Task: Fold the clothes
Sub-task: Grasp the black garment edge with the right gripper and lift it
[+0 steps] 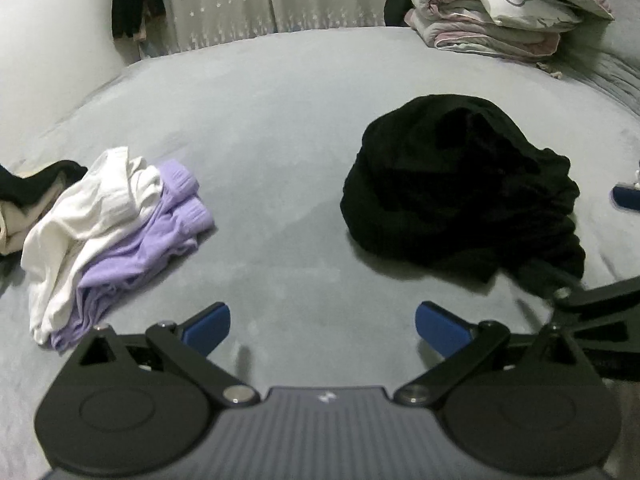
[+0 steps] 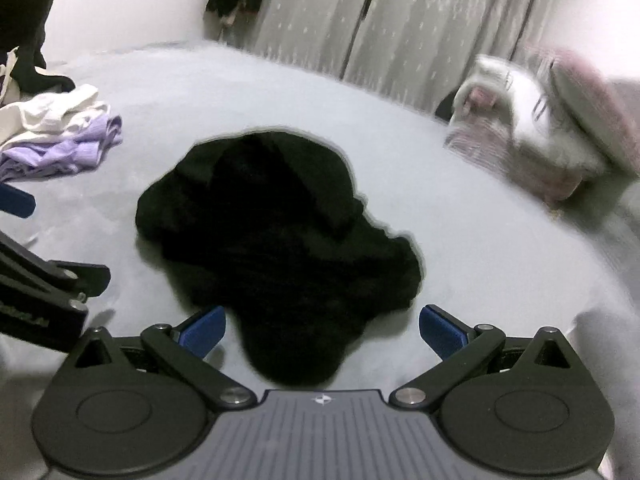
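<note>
1. On the grey bed (image 1: 280, 128) we see a black garment (image 1: 460, 184) lying in a crumpled, rounded heap, right of the bed's middle in the left wrist view.
2. In the right wrist view the black garment (image 2: 280, 248) shows an irregular outline with a lobe of cloth trailing toward the camera; its folds are too dark for us to read.
3. We find our right claw (image 2: 322, 330) spread wide, its blue pads on either side of that near lobe and holding nothing; we cannot tell whether the pads touch the cloth.
4. Our left claw (image 1: 322, 326) is likewise spread wide, hanging over bare bedsheet between the two heaps of clothing and holding nothing.
5. To the left lies a second pile: a white garment (image 1: 80, 216) bunched on top of a lilac ribbed garment (image 1: 160, 232), both unfolded.
6. Just beyond that pile, at the left edge, we see dark and beige cloth (image 1: 24, 200).
7. At the far right corner of the bed sits a stack of folded bedding (image 1: 500, 12) in white and pink.
8. Behind the bed hangs a pale curtain (image 1: 240, 0) dotted with small stars.
</note>
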`<state>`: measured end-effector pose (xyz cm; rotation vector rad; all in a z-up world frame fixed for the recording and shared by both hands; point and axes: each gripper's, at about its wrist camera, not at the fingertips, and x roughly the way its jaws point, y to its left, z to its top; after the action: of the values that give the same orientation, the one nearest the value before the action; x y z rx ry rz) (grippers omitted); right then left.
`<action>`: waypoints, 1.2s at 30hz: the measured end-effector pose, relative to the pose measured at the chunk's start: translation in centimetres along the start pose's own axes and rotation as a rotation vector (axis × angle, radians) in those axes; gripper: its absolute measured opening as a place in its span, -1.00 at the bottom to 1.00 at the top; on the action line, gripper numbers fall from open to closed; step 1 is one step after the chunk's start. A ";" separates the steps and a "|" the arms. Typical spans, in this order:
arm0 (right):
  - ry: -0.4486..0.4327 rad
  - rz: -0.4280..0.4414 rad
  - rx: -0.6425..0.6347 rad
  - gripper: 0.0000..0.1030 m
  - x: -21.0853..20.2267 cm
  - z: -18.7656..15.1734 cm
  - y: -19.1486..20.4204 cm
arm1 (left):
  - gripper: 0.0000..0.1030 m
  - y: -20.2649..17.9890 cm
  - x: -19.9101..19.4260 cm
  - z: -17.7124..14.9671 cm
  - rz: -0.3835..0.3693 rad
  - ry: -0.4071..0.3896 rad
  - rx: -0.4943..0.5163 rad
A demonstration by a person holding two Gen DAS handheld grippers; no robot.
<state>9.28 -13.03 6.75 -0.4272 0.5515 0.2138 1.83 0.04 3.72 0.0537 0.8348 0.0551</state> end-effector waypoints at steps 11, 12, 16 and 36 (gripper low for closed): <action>-0.107 0.023 -0.045 1.00 0.7 3.9 -3.8 | 1.00 -0.7 1.9 2.3 -0.035 0.073 -0.020; -0.114 0.043 -0.041 0.97 1.3 4.6 -3.9 | 1.00 -0.8 2.1 2.6 -0.041 0.076 -0.029; -0.123 0.126 -0.033 0.88 4.0 7.0 -2.8 | 1.00 -0.7 3.1 3.1 -0.035 0.094 -0.061; -0.266 0.053 0.452 -0.78 0.7 4.5 -15.0 | 1.00 -3.2 3.8 2.9 -0.053 0.054 0.014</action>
<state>16.55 -24.36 14.88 0.0564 0.3345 0.1868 6.64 -2.97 2.67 0.0437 0.8903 0.0007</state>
